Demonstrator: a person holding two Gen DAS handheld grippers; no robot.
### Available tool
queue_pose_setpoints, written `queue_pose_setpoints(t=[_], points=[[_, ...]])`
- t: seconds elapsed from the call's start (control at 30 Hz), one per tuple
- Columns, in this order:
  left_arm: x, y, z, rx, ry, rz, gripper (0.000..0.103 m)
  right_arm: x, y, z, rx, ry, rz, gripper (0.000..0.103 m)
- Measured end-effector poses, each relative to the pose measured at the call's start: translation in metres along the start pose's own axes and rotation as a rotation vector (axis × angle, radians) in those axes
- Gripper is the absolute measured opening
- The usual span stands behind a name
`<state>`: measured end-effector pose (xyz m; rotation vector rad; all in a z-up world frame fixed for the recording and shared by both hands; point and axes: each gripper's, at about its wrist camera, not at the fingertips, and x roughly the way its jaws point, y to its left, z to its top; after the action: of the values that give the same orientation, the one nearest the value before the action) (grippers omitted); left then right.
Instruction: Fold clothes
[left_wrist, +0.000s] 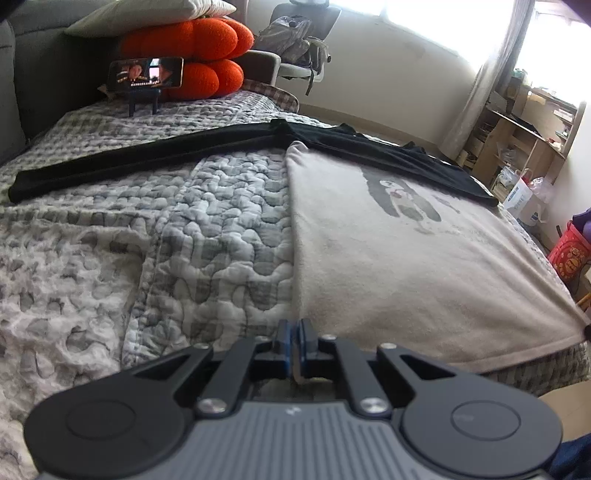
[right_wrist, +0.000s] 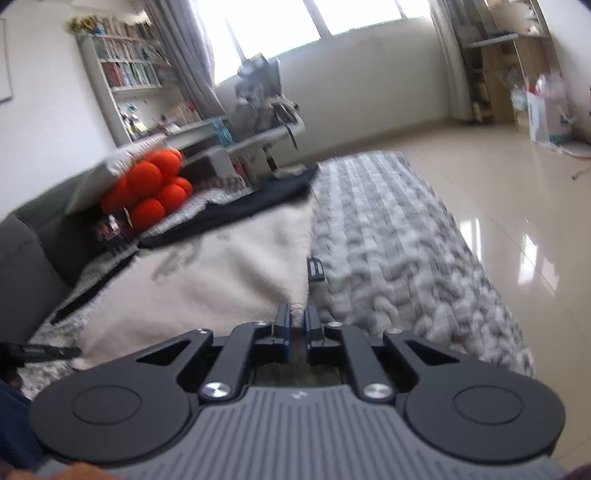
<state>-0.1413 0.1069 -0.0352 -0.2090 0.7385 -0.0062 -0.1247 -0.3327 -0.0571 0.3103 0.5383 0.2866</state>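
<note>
Grey quilted bedspread (left_wrist: 207, 229) covers the bed across most of the left wrist view. On it I note a cream T-shirt (left_wrist: 406, 266) with a dark print, spread flat over the right half of the frame. A black garment (left_wrist: 147, 155) lies stretched across the bed just beyond it, its right part touching the shirt's far edge. At upper left stand orange cushions (left_wrist: 199, 55) under a pale pillow (left_wrist: 147, 14), with a phone on a stand (left_wrist: 146, 72) in front of them. None of these lies on the shirt itself.

The left hand-held gripper (left_wrist: 298, 332) is closed on the near left corner of the cream T-shirt, cloth pinched between its blue pads at lower centre. The right hand-held gripper (right_wrist: 297, 317) is closed on the shirt's other near corner (right_wrist: 236, 266), a fold of cream cloth showing between its fingers.

Only the right wrist view, which is blurred, shows the glossy tiled floor (right_wrist: 498, 192) at right, a bookshelf (right_wrist: 125, 66) at upper left and a small black tag (right_wrist: 315, 269) at the shirt's edge. Only the left wrist view shows the shirt's print clearly, and a red bag (left_wrist: 569, 251) at the right edge.
</note>
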Motion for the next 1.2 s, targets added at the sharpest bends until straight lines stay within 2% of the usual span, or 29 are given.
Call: queue_pose_setpoints(t=[0.1,0.17,0.27,0.33,0.5,0.6,0.67,0.73,0.8,0.83,0.87,0.93,1.07,1.2], points=[[0.002,0.001,0.002,-0.002,0.018,-0.013,0.007,0.011,0.002,-0.005,-0.018,0.031,-0.014,0.010],[0.001,0.006,0.004,-0.011,0.031,-0.037,0.014,0.015,0.001,-0.004,-0.015,0.049,-0.018,0.015],[-0.007,0.026,0.008,-0.070,0.037,-0.074,0.025,0.012,-0.003,0.001,-0.014,0.057,-0.018,0.015],[-0.012,0.044,0.012,-0.115,0.034,-0.063,0.025,0.008,-0.006,0.005,-0.013,0.056,-0.028,0.015],[-0.022,0.087,0.028,-0.208,0.021,0.032,0.025,-0.002,-0.012,0.021,-0.007,0.018,-0.120,0.016],[-0.028,0.110,0.044,-0.267,-0.020,0.108,0.029,0.002,-0.003,0.032,-0.031,-0.005,-0.127,0.016],[-0.029,0.128,0.056,-0.329,-0.037,0.168,0.042,0.007,0.007,0.039,-0.059,-0.017,-0.113,0.016],[-0.028,0.144,0.067,-0.379,-0.056,0.224,0.043,0.017,0.022,0.044,-0.097,-0.024,-0.086,0.016],[-0.027,0.155,0.078,-0.398,-0.084,0.287,0.048,0.027,0.035,0.050,-0.127,-0.030,-0.063,0.016],[-0.027,0.161,0.084,-0.412,-0.097,0.319,0.060,0.032,0.042,0.053,-0.142,-0.034,-0.051,0.016],[-0.027,0.168,0.089,-0.426,-0.110,0.342,0.066,0.038,0.049,0.055,-0.156,-0.037,-0.040,0.016],[-0.028,0.181,0.099,-0.453,-0.142,0.348,0.067,0.044,0.060,0.060,-0.181,-0.041,-0.014,0.016],[-0.026,0.205,0.121,-0.487,-0.189,0.391,0.080,0.053,0.077,0.067,-0.225,-0.043,0.022,0.016],[-0.007,0.235,0.140,-0.553,-0.193,0.412,0.080,0.059,0.077,0.068,-0.225,-0.027,0.011,0.016]])
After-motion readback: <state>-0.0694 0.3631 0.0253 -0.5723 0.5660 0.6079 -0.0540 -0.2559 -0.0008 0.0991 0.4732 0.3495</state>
